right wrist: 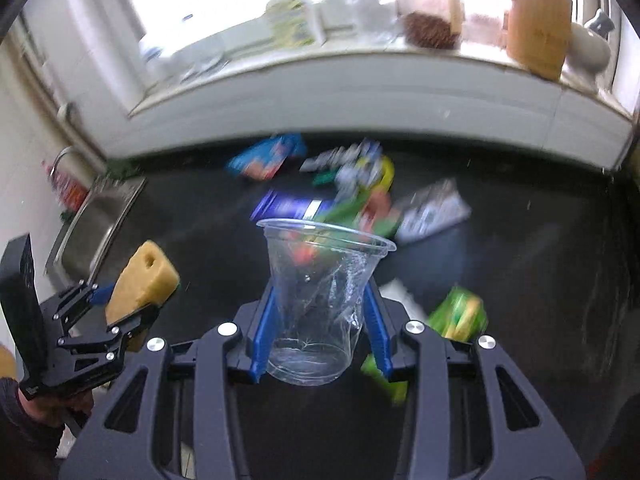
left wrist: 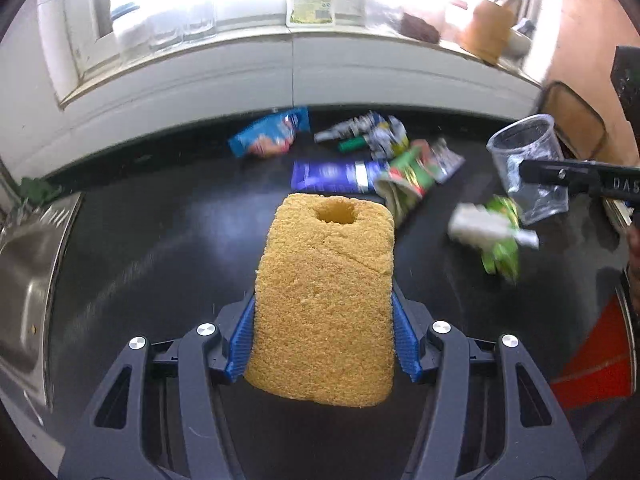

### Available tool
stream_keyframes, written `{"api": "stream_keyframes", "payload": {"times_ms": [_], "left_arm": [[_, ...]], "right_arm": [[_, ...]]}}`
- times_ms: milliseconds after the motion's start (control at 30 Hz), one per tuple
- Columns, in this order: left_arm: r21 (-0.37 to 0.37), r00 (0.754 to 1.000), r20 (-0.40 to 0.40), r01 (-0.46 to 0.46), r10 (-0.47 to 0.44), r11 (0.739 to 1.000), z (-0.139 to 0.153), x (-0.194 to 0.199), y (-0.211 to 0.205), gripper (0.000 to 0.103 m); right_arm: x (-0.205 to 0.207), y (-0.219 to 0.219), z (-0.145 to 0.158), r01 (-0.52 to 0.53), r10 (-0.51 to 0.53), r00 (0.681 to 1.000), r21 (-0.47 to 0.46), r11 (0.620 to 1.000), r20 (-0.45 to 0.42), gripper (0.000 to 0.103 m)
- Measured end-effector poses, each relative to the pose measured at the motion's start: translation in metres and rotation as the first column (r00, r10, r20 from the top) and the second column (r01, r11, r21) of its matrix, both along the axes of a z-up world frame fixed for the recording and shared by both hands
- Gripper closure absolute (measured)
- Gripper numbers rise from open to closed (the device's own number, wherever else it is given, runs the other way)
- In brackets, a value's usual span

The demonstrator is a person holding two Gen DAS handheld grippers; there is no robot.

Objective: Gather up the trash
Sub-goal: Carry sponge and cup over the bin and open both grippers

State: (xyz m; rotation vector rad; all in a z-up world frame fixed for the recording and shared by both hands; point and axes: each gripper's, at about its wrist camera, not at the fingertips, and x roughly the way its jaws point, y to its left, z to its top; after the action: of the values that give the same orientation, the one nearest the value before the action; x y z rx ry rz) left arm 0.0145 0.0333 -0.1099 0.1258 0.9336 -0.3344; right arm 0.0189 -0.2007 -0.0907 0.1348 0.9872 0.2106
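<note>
Carry step. Left tongs (left wrist: 324, 332) clamp yellow sponge (left wrist: 326, 300); right tongs (right wrist: 320, 328) clamp clear cup (right wrist: 320, 300). Wrappers (left wrist: 360, 168) lie ahead on desk (left wrist: 160, 240). Next probably needs a bin, unseen.

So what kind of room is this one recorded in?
Most likely a home kitchen: a steel sink is set into the dark countertop, and the windowsill above holds a dish-soap bottle and a wooden utensil holder.
</note>
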Motion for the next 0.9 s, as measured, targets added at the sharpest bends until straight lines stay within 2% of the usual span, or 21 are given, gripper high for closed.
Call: {"api": "stream_keyframes", "payload": {"times_ms": [167,333,433,533,633,733,833,867,900], "left_arm": [[0.005,1.0,-0.006,0.0,0.0,1.0,-0.003,-0.037,0.014,0.046],[0.012,0.999,0.028,-0.016,0.016,1.0,0.004,-0.053,0.029,0.046],[0.033,0.996,0.066,-0.068,0.066,0.997,0.012,-0.064,0.045,0.046],[0.021,0.98,0.096,-0.178,0.175,0.984,0.022,-0.087,0.082,0.046],[0.032,0.943,0.106,-0.322,0.317,0.946,0.025,-0.117,0.129,0.046],[0.054,0.882,0.106,-0.466,0.459,0.883,0.026,-0.157,0.179,0.046],[0.074,0.804,0.098,-0.593,0.586,0.802,0.021,-0.198,0.224,0.046],[0.068,0.76,0.078,-0.649,0.645,0.758,0.015,-0.217,0.243,0.046],[0.059,0.735,0.067,-0.678,0.674,0.733,0.012,-0.229,0.254,0.046]], "right_arm": [[-0.037,0.022,-0.002,-0.018,0.018,1.0,-0.003,1.0,-0.015,0.062],[-0.052,0.041,0.007,-0.046,0.046,0.999,-0.007,0.999,0.017,0.062],[-0.048,0.07,0.012,-0.111,0.111,0.993,0.01,0.994,0.033,0.062],[-0.039,0.117,0.016,-0.24,0.24,0.97,-0.002,0.971,0.046,0.062],[-0.035,0.173,0.021,-0.376,0.375,0.925,-0.003,0.927,0.068,0.062],[-0.041,0.239,0.021,-0.524,0.522,0.85,0.005,0.852,0.071,0.062],[-0.059,0.31,0.017,-0.665,0.663,0.746,0.013,0.746,0.063,0.062],[-0.068,0.334,0.014,-0.709,0.707,0.705,0.018,0.705,0.058,0.062],[-0.074,0.35,0.011,-0.737,0.736,0.675,0.022,0.675,0.051,0.062]]}}
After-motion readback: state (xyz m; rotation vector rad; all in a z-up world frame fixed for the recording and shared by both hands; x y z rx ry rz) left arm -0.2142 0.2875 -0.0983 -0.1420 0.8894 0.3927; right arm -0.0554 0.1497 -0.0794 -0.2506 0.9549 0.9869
